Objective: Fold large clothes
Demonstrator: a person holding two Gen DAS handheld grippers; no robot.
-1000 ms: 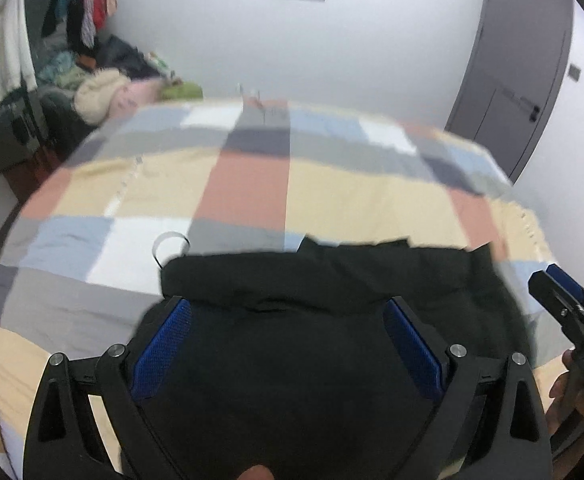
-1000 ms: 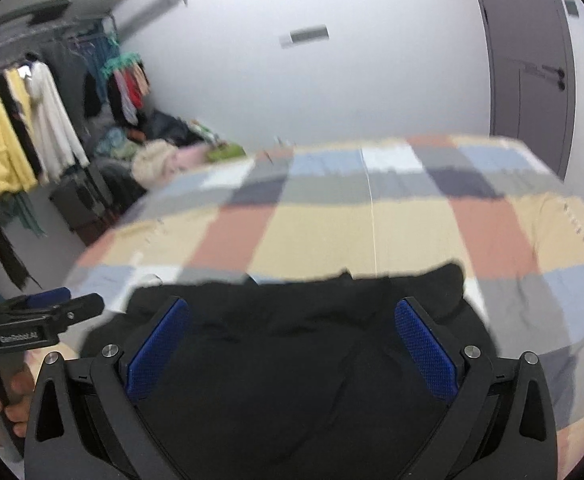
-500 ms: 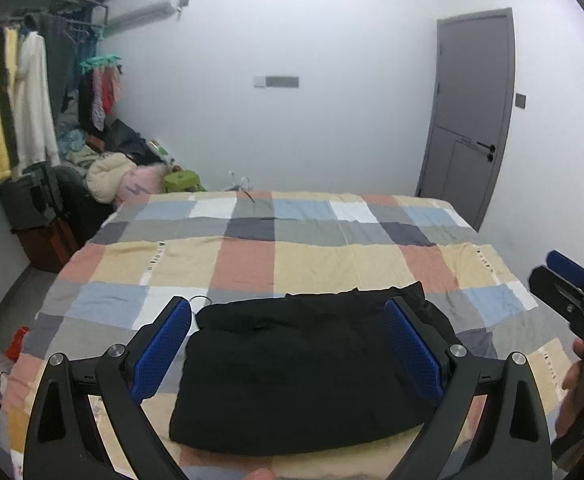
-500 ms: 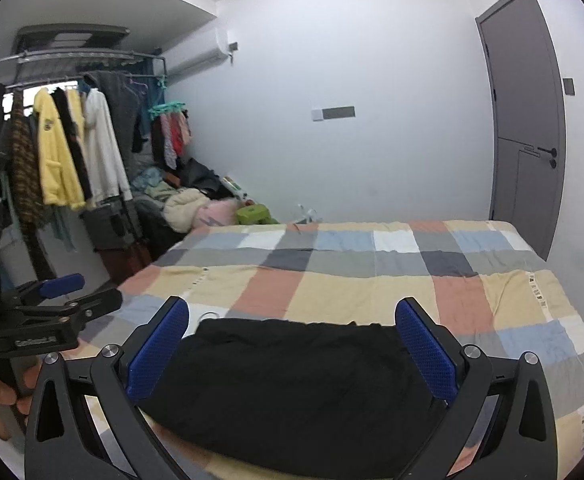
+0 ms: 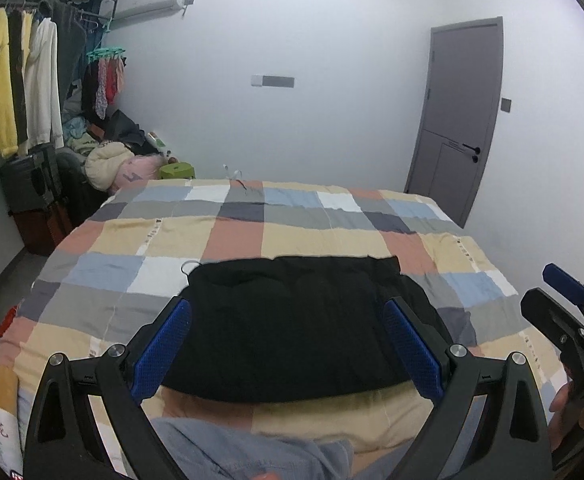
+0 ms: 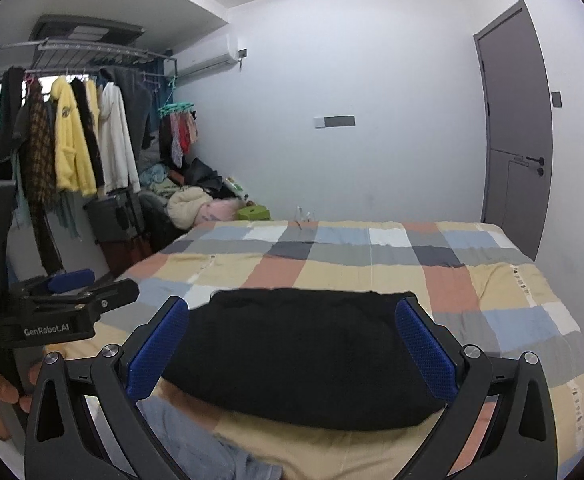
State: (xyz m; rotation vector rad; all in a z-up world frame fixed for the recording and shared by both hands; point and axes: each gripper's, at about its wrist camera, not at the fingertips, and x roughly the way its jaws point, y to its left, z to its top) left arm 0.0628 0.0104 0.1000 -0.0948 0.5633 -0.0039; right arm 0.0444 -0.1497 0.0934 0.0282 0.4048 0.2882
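Garment: black garment folded into a soft, thick, rounded rectangle, lying at the near edge of the bed, on a checked quilt of tan, blue, grey, white and rust squares
Left gripper: fingers spread wide, holding nothing, raised above the garment and apart from it
Right gripper: fingers spread wide too, empty, above the same garment
Surroundings: clothes rack with yellow and white coats far left; heap of clothes at the bed's far left corner; grey door far right
Only the left view: thin loop at the garment's far left corner
Only the right view: ceiling above the rack
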